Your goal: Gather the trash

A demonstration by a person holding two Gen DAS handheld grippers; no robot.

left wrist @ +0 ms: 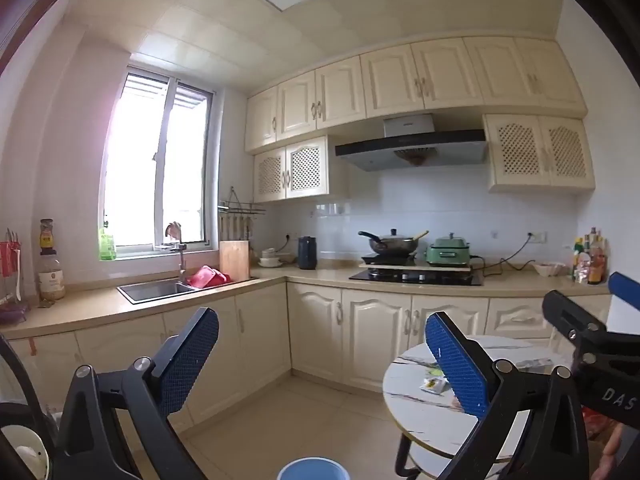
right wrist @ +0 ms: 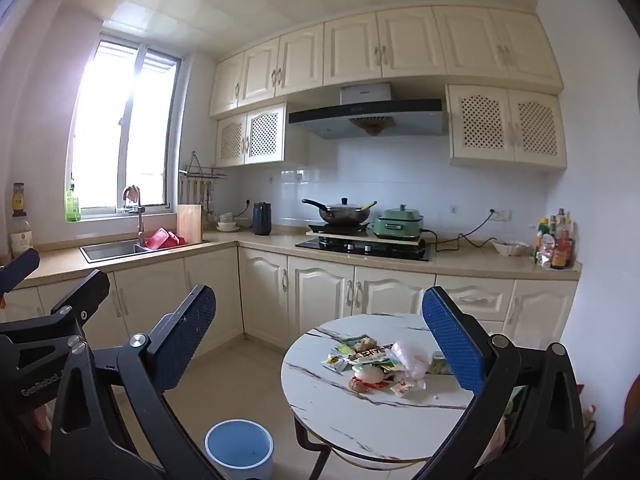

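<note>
Initially, both the left gripper [left wrist: 320, 360] and right gripper [right wrist: 320, 340] are held wide and empty; trash [right wrist: 376, 364] is piled on the round table [right wrist: 320, 408], above the bin [right wrist: 239, 446]. Loose wrappers may be scattered by a careless grasp.

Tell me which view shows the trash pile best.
Right wrist view: the trash pile lies in full sight on the round table. The left wrist view shows only a few wrappers; a blue finger pad hides the rest.
</note>
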